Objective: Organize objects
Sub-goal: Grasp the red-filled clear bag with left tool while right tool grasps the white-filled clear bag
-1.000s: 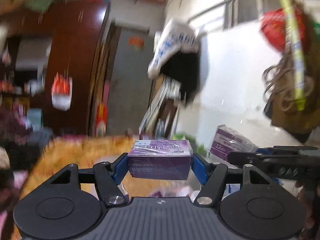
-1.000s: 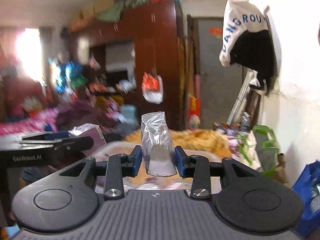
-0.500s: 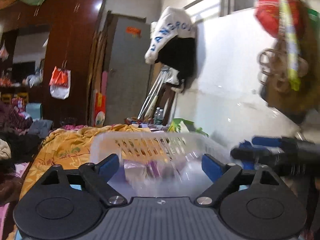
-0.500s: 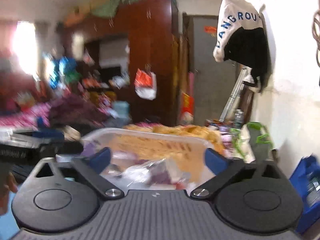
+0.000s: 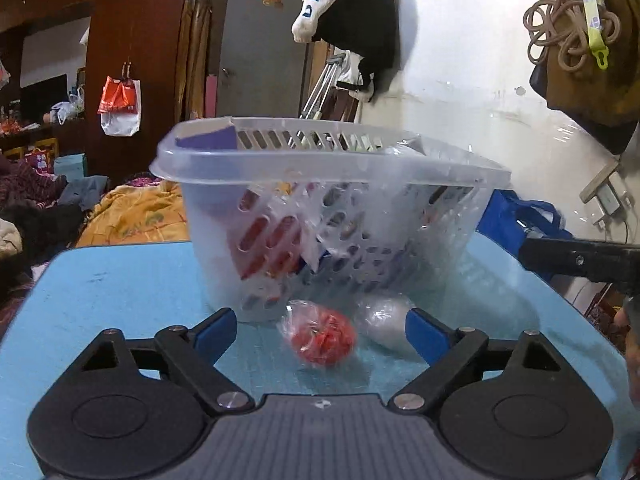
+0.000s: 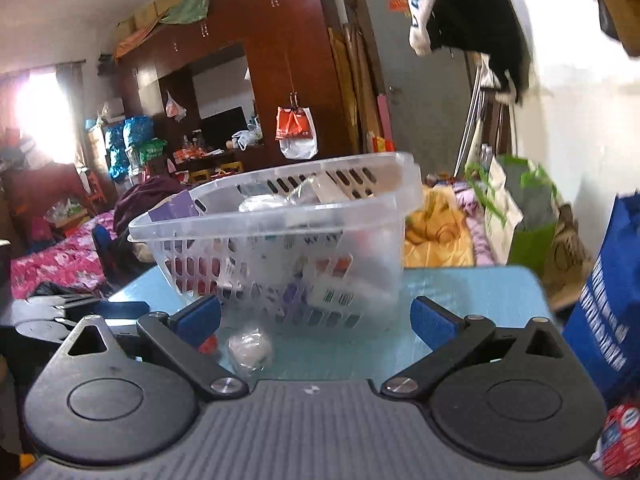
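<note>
Holding both grippers spread and empty: left gripper (image 5: 320,330) jaws just widened, framing the red wrapped item (image 5: 322,338) on the blue table (image 5: 120,288) beside the basket (image 5: 332,168); right gripper (image 6: 316,318) frames the white one (image 6: 250,350), I judge for pickup.

Dark wardrobe (image 6: 280,60), grey door (image 5: 260,40), white wall (image 5: 460,60)

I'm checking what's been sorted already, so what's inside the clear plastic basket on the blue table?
The basket holds a purple box at the rim, a red-and-white package and clear wrapped items. Its slotted walls and the pile hide the rest.
</note>
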